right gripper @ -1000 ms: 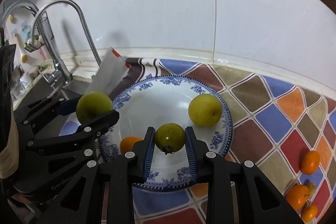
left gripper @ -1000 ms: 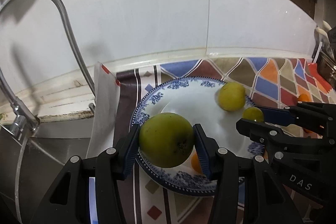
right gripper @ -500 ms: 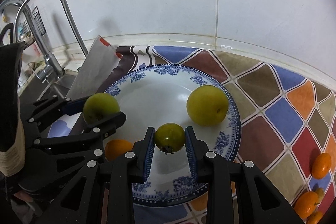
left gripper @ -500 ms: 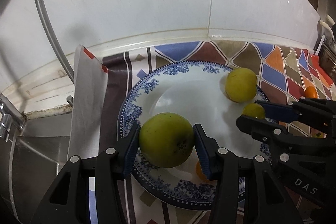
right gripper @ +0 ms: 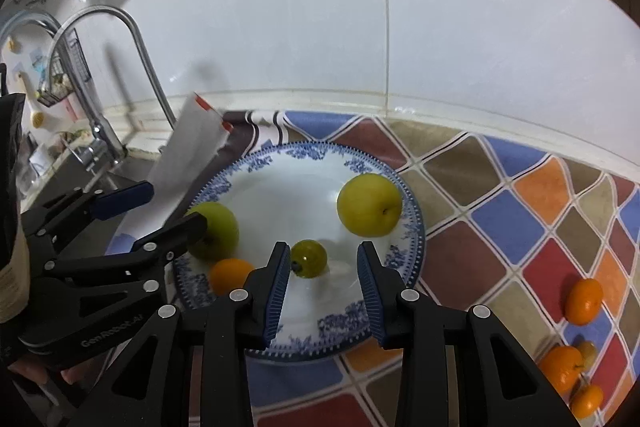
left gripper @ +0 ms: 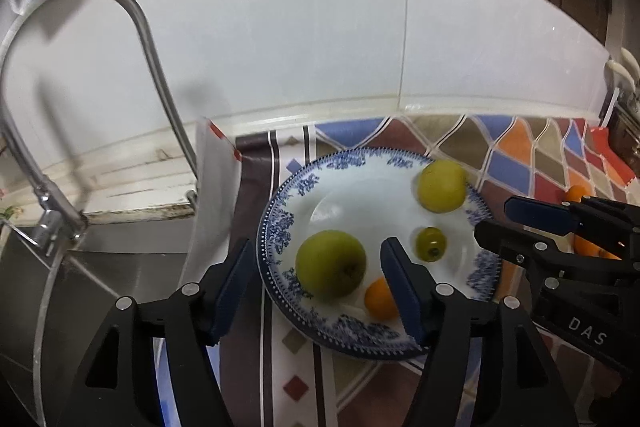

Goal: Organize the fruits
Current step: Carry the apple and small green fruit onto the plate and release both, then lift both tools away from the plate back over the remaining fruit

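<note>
left gripper [left gripper: 320, 277] jaws gaping apart, gripping nothing | green apple [left gripper: 331, 264] sitting free on plate [left gripper: 276, 227] near left rim | right gripper [right gripper: 323, 279] jaws standing apart | small green fruit [right gripper: 308, 259] lying near plate's front rim

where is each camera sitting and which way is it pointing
Left wrist: sits behind the open left gripper, looking forward and down at the plate, faucet to its left; the right gripper intrudes from the right.
Right wrist: sits behind the open right gripper, facing the plate from farther right; the left gripper intrudes from the left.
Shared: the plate, green apple, small green fruit, wall.
</note>
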Demonstrator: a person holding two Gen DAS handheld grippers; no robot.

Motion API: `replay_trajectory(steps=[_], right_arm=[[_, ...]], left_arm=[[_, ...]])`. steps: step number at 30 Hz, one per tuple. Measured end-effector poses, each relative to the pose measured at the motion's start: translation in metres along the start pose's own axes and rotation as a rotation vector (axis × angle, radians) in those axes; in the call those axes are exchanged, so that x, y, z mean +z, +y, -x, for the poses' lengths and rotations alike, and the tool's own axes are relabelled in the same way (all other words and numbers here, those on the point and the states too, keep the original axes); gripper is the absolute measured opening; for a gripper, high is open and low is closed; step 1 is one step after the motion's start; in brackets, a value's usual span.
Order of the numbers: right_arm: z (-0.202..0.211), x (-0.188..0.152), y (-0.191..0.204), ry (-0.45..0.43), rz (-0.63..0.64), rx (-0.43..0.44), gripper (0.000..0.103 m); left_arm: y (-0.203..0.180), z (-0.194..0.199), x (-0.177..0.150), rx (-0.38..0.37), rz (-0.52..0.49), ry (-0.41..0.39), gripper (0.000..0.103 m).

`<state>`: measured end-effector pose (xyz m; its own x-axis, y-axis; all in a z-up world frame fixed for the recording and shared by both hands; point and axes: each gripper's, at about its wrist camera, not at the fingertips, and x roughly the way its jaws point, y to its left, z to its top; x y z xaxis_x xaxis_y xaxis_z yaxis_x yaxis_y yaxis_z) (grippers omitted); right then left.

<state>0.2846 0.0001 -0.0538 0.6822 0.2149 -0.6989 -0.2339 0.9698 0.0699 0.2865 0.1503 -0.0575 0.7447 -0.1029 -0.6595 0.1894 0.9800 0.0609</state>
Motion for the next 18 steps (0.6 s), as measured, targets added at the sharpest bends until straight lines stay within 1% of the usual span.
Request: replay_trajectory(steps=[3, 6, 7, 10, 12, 13, 15, 18], right_arm=[[0.016, -0.003, 0.000, -0.028, 0.002, -0.006, 0.036], [0.037, -0.005, -0.002, -0.064, -0.008, -0.008, 0.043], [0.042, -0.006, -0.003, -0.073, -0.009, -0.011, 0.043], [0.061, -0.010, -0.005, -0.098, -0.010, -0.011, 0.044], [0.072, -0.013, -0.007, -0.114, -0.006, -0.016, 0.044], [0.079, -0.015, -0.008, -0.122, -0.003, -0.021, 0.045], [0.090, -0.019, -0.010, -0.138, -0.003, -0.029, 0.048], [0.107, -0.026, -0.013, -0.159, -0.003, -0.039, 0.049]], left_arm=[[-0.004, 0.022, -0.001, 0.004, 0.014, -0.033, 0.071], [-0.010, 0.042, -0.003, 0.009, 0.027, -0.065, 0.073], [-0.012, 0.047, -0.004, 0.013, 0.031, -0.073, 0.076], [-0.018, 0.065, -0.006, 0.013, 0.039, -0.097, 0.077], [-0.023, 0.077, -0.009, 0.020, 0.039, -0.116, 0.081], [-0.026, 0.082, -0.011, 0.022, 0.037, -0.123, 0.084], [-0.030, 0.091, -0.014, 0.022, 0.036, -0.135, 0.085], [-0.037, 0.106, -0.019, 0.025, 0.040, -0.152, 0.088]])
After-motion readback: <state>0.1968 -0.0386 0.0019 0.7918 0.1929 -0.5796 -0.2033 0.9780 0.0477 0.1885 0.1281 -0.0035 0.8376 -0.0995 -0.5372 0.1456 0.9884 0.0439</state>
